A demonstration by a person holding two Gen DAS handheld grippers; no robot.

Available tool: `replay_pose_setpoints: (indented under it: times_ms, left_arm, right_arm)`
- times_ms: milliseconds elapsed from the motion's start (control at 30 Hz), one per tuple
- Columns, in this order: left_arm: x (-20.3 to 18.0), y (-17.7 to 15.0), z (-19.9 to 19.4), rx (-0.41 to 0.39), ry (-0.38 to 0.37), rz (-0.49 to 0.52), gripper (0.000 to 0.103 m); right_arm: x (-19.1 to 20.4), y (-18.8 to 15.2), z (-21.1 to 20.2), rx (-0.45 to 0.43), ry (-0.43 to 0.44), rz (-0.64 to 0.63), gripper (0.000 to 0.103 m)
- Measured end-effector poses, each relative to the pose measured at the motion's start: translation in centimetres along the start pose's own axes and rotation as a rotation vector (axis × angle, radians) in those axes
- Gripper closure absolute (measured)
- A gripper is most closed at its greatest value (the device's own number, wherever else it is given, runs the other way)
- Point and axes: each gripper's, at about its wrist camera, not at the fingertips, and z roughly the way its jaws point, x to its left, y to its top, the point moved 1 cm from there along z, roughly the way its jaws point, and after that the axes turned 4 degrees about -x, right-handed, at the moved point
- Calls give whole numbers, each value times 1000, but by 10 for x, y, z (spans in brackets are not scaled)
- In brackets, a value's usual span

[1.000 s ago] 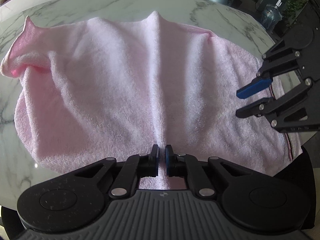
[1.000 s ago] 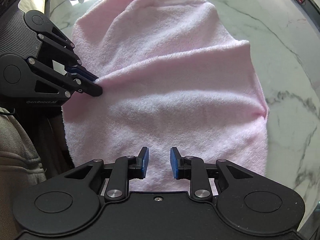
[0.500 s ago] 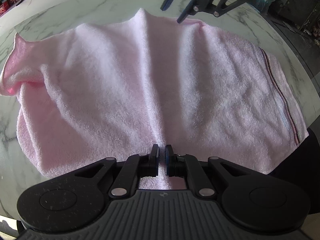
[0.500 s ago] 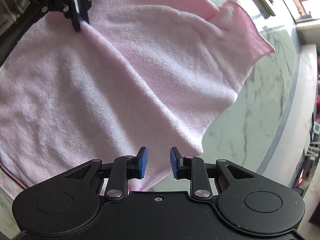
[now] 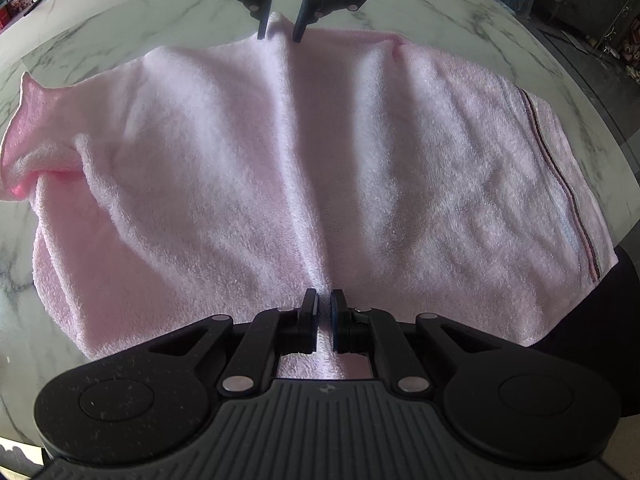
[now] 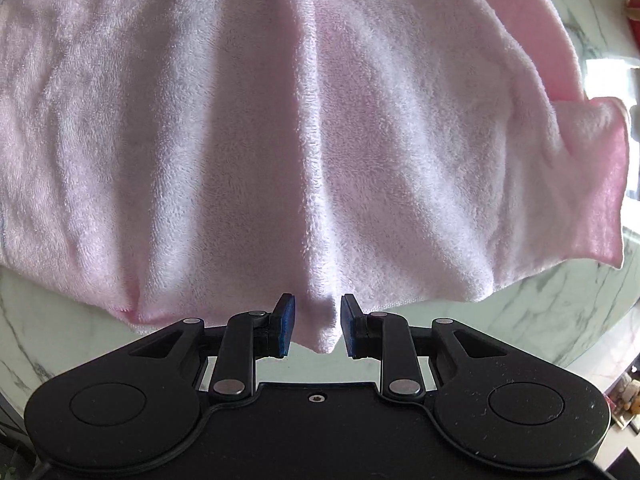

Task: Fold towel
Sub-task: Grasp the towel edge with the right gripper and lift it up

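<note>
Pinching the near edge of the pink towel (image 5: 248, 184) at 6 o'clock in its own view, the left gripper (image 5: 324, 307) has its jaws nearly together with a ridge of cloth caught between them. The towel lies spread on the marble table (image 5: 460, 20), one corner turned up at 9 o'clock. At 12 o'clock, the right gripper (image 5: 279, 30) straddles the far edge, jaws apart. Its own camera shows the right gripper (image 6: 316, 326) parted around a hanging fold, pads (image 6: 285, 326) not visibly pressing it.
</note>
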Motion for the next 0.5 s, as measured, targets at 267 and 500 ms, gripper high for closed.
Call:
replay_pose_setpoints:
  times_ms: [267,500]
  left_arm:
    - [-3,0,2,-8,7,6,98]
    - [-12,-2,4,-47,17,41,99]
  right_arm:
    - [3,10,13,5,9,-5,95]
    - [9,17,12,57,-49,67,98]
